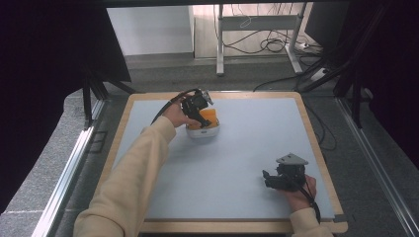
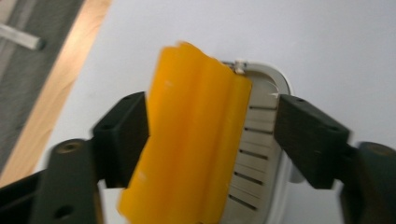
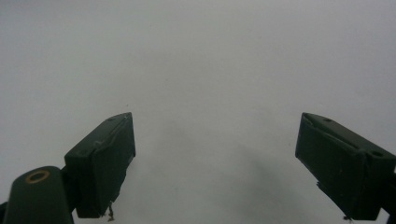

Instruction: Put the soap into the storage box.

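Left gripper point(image 2: 212, 135) stands wide, jaws flanking an orange sponge point(image 2: 191, 140) leaning in a white dish point(image 2: 261, 154), seemingly just released; right gripper point(image 3: 215, 158) waits open and empty over the bare surface point(image 3: 196, 56).

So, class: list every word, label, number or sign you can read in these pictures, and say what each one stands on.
None: no readable text on the orange piece, the white slotted dish, the table, the left tool or the right tool.
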Tool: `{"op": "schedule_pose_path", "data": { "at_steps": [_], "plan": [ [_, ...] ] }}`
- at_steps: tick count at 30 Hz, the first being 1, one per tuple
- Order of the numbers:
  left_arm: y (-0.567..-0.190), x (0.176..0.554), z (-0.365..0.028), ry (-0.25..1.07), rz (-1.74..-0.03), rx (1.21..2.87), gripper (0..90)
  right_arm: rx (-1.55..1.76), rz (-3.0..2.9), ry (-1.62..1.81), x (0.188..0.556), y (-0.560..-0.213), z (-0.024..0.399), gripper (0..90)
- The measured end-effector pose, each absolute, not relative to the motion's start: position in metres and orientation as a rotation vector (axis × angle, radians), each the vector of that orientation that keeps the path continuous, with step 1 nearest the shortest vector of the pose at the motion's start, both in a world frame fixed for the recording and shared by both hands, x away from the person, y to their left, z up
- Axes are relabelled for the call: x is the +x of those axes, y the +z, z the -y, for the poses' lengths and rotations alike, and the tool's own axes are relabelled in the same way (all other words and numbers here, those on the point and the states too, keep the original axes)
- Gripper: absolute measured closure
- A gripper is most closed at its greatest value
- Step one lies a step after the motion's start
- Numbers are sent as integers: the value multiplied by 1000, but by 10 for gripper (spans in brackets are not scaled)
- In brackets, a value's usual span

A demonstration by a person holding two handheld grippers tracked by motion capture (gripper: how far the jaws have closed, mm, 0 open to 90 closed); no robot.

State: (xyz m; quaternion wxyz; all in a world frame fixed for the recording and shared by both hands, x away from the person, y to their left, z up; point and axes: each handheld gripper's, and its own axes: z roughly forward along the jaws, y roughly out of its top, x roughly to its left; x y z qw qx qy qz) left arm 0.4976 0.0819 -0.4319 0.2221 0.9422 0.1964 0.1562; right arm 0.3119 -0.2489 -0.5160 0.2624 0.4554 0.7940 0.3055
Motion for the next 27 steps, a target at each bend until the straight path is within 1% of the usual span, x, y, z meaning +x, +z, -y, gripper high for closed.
{"op": "schedule_pose_path", "data": {
  "at_steps": [2,4,5,8,9,14,21,27],
  "plan": [
    [-432,497,-82,434,-556,2607,181,1233,-2147,827,312,-516,249,123],
    [-431,495,-84,428,-578,2591,169,1232,-2148,825,312,-516,248,123],
    [-430,494,-87,404,-606,2565,164,1234,-2150,824,312,-516,248,123],
    [-428,493,-90,371,-640,2534,163,1235,-2150,823,312,-516,249,123],
    [-426,491,-94,346,-671,2498,162,1240,-2147,823,312,-516,249,123],
    [-422,481,-102,298,-696,2446,164,1240,-2146,821,312,-517,249,123],
    [-422,455,-119,253,-741,2379,185,1241,-2146,820,312,-517,248,123],
    [-426,418,-136,287,-764,2338,193,1244,-2141,820,311,-516,247,123]
  ]
}}
